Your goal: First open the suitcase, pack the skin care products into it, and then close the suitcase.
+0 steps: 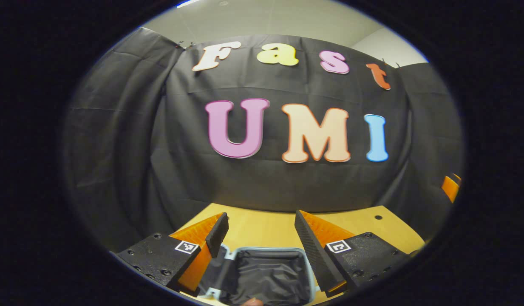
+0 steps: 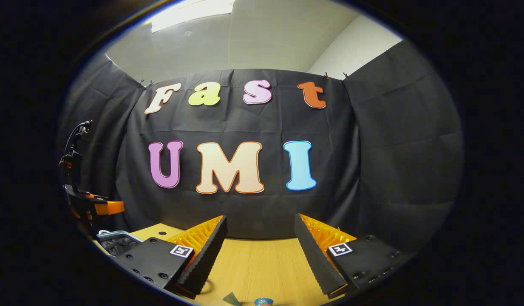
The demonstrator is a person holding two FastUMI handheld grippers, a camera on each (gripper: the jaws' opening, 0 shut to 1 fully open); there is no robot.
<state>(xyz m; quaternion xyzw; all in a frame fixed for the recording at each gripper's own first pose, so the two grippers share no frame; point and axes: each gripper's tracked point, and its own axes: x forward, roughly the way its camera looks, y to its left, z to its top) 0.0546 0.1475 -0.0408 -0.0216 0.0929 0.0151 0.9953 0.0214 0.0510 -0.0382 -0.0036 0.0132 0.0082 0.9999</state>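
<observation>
While the small grey-rimmed suitcase with its dark fabric lining lies open on the pale wooden surface, the opening step can be judged complete and the packing step is judged to be in hand. In the left gripper view, the left gripper is held above the open case with its fingers spread wide and nothing between them. The lined compartment is seen directly below; no product can be made out in the visible part, though the near edge is cut off and a small rounded object there cannot be identified.

In the right gripper view, the right gripper is likewise held with its fingers wide apart and empty, over bare surface. At the bottom edge, a small blue round-topped item and a teal scrap are partly visible; these are possibly the skin care products, but too little is shown to be certain. The left gripper is seen at the far left, above a corner of the suitcase.

For the next move, the right gripper is expected to be lowered and tilted toward the blue item, with the fingers set either side of it before closing. The item is then to be carried across to the compartment.
</observation>
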